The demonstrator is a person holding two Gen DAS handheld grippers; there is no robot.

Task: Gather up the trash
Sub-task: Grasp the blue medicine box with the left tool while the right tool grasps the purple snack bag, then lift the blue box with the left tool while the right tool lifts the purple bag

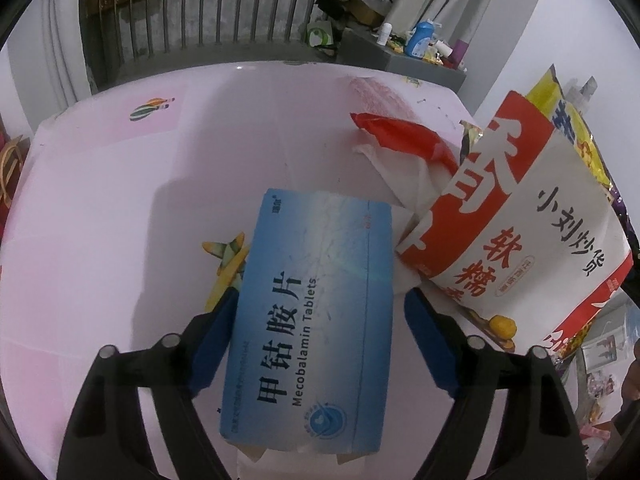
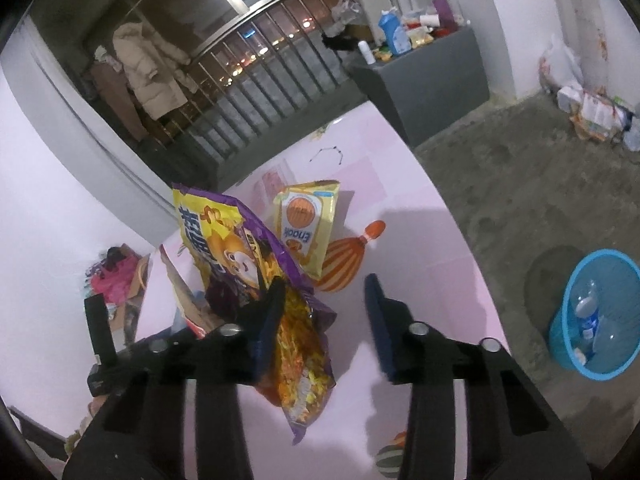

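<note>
The left gripper straddles the blue box at lower centre of its view; fingers apart, the left finger at the box edge, the right just clear. Box lies on the pink tabletop, beside the white-and-red bag.

The right gripper has fingers apart around the purple snack bag at centre; the left finger touches it, the right stands clear. A yellow packet lies beyond.

Procedure: centre each item between the fingers, close squarely until firm, lift clear, then carry to the blue bin at right.
</note>
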